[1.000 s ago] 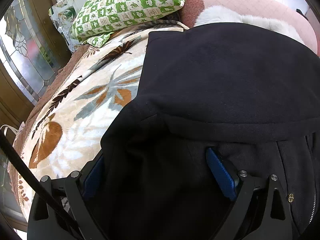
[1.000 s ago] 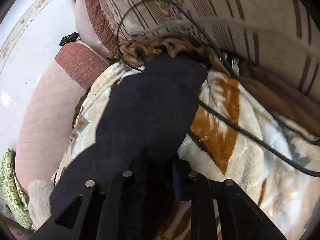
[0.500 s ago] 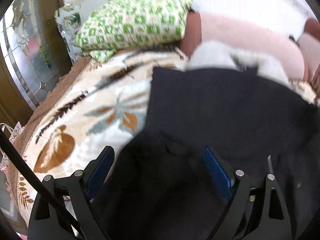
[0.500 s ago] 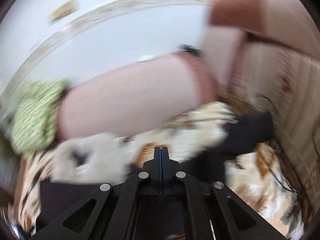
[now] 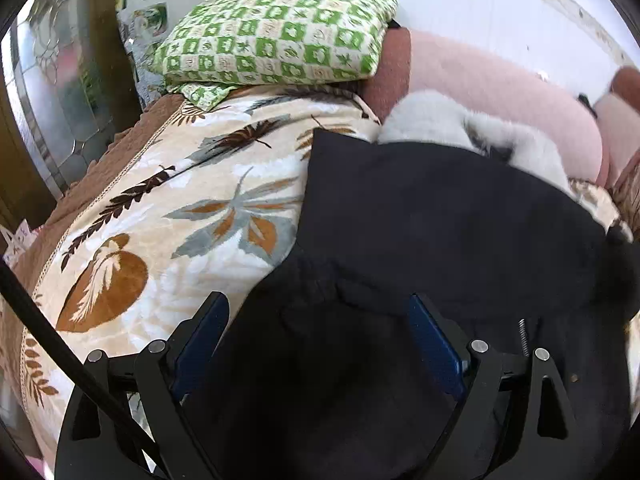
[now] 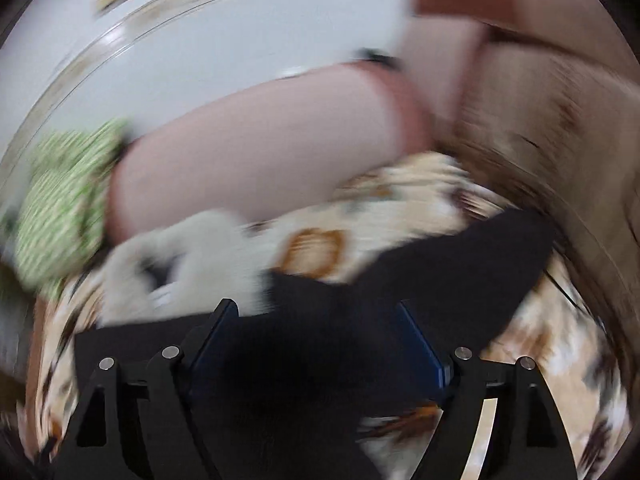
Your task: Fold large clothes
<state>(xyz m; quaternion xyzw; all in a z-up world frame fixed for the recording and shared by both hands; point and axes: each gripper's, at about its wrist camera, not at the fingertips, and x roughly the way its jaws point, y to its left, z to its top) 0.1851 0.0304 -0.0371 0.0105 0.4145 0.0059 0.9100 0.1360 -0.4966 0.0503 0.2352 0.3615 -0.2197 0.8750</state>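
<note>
In the left wrist view, the left hand-held gripper [image 5: 318, 332] stays wide open over the black coat [image 5: 440, 232], which lies on the leaf-patterned blanket [image 5: 168, 220]; its far side now shows flatter.

In the right wrist view, the right hand-held gripper [image 6: 316, 332] has just opened and released the sleeve [image 6: 472, 264], so that fold seems laid. Heavy blur hides the details.

Right tool [image 6: 316, 320], jaws spread, hovers over the black garment [image 6: 460, 264], blurred.

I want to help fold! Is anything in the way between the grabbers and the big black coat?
Nothing visible is. Both the left gripper and right gripper are open right over the black coat, with only its cloth between their fingers. The white fluffy thing sits at the coat's far edge.
</note>
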